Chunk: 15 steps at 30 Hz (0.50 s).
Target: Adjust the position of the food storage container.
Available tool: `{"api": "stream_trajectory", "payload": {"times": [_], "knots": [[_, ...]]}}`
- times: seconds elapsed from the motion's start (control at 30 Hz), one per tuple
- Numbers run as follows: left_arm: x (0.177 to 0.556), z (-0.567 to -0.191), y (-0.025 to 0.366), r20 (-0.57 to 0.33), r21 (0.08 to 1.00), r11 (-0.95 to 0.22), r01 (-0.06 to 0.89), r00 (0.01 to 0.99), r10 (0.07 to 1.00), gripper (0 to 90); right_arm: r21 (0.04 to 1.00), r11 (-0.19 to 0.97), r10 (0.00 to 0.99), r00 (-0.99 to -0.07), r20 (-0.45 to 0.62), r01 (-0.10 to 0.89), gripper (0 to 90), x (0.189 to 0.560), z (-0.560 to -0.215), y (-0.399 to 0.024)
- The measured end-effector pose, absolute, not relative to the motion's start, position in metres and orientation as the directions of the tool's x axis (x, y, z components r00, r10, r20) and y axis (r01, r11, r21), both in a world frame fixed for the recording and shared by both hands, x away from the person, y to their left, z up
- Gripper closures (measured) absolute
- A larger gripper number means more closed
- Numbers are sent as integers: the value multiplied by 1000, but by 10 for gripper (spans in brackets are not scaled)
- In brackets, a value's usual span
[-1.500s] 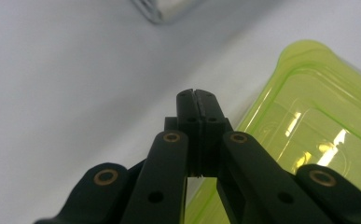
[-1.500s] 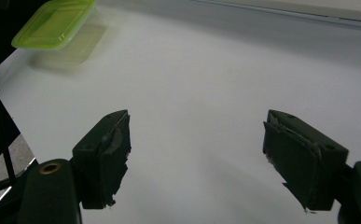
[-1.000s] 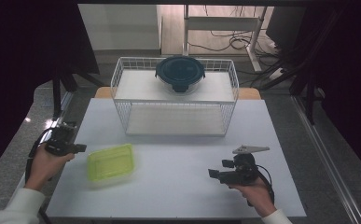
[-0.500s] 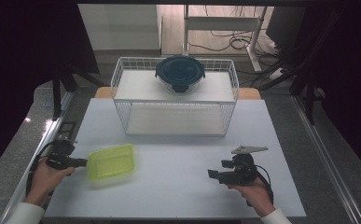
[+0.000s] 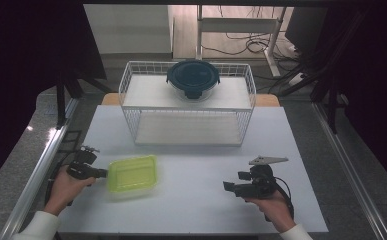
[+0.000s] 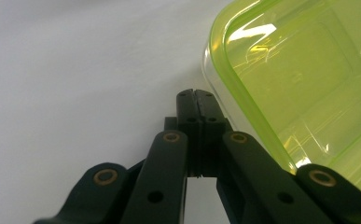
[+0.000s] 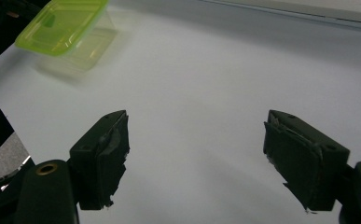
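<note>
Lower left of high view: the left gripper, jaws fully closed w/ nothing between, has been brought in since a sec ago and now sits against the left edge of the green container; a push or nudge is prob. under way. Lower right: the right gripper is held wide, empty. Farther up-centre: wire basket w/ dark-lidded bowl on top.

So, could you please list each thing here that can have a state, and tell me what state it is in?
Translucent lime-green plastic food container: lidless, open side up, on the white table.
Round glass container with dark blue lid: lid on, upright on the white wire rack.
Left tool: shut, tips beside the green container's rim, holding nothing.
Right tool: open, empty.
</note>
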<state>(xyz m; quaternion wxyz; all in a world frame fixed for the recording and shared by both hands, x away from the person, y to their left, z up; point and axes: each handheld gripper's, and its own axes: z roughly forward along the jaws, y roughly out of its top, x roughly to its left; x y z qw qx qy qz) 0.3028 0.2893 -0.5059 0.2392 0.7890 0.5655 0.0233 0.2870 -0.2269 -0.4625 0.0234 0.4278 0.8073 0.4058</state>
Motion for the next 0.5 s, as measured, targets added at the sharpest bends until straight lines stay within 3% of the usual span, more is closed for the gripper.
{"api": "stream_trajectory", "payload": {"times": [0.5], "knots": [[311,-506,232,-259,421,-334,843,464,847,899,682,300,713,-631,305,667,221,287,-462,-228]]}}
